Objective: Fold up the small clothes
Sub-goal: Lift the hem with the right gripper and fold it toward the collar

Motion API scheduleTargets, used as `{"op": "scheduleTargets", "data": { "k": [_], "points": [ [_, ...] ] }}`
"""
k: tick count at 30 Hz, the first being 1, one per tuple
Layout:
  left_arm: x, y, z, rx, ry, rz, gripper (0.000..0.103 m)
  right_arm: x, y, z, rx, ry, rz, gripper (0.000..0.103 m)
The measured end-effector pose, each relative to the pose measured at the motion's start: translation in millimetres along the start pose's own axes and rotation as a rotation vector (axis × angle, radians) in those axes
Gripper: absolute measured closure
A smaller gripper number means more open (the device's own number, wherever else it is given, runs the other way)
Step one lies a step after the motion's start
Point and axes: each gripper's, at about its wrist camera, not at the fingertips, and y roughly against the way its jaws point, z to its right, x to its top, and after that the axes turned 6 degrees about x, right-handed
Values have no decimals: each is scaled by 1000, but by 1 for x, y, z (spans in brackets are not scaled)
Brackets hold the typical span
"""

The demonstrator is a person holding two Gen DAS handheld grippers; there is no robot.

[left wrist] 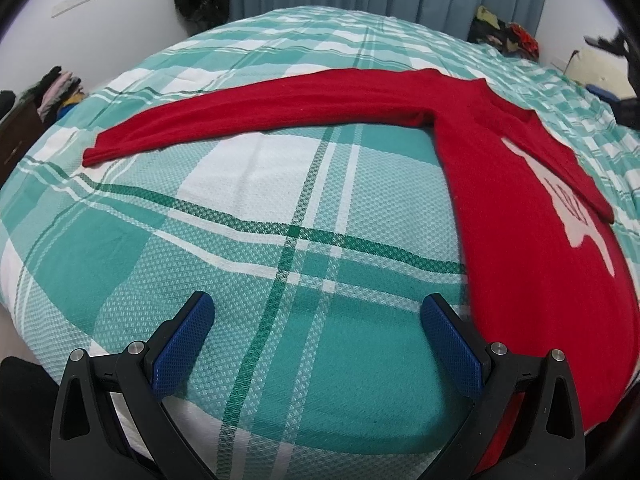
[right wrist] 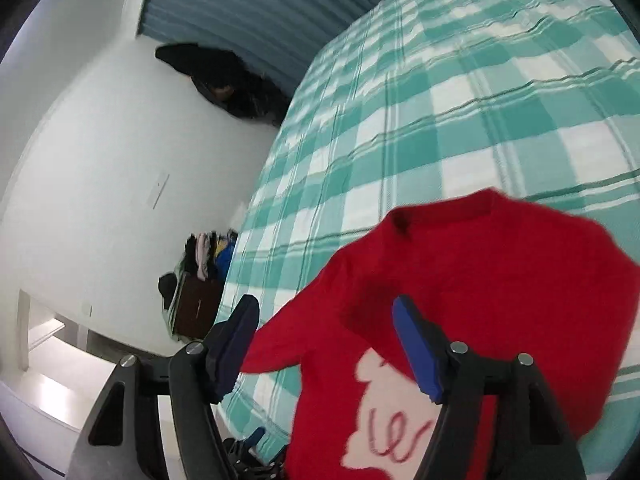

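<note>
A red sweater (left wrist: pixel 520 184) with a white patch on its front lies spread on the green-and-white checked bed (left wrist: pixel 248 216), one sleeve stretched out flat. The left tool (left wrist: pixel 318 312) hovers over bare bedcover, jaws apart and empty. The right tool (right wrist: pixel 326 320) also gapes, nothing between its pads.

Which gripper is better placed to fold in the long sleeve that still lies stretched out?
Probably the left gripper: it is open above the bedspread, with the stretched sleeve of the red sweater straight ahead. The right gripper faces the sweater's body.
</note>
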Motion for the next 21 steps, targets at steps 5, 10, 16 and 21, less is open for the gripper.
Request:
{"op": "scheduleTargets", "data": {
  "k": [5, 10, 16, 21],
  "points": [
    [0, -2, 1, 11, 7, 1, 0, 8, 38, 57, -43, -103, 40, 33],
    [0, -2, 2, 14, 7, 5, 0, -36, 38, 151, -99, -323, 2, 36],
    [-2, -1, 2, 12, -3, 8, 1, -61, 63, 176, -103, -389, 72, 61],
    [-2, -2, 4, 22, 6, 10, 0, -65, 49, 148, -75, -308, 35, 46]
  ]
}}
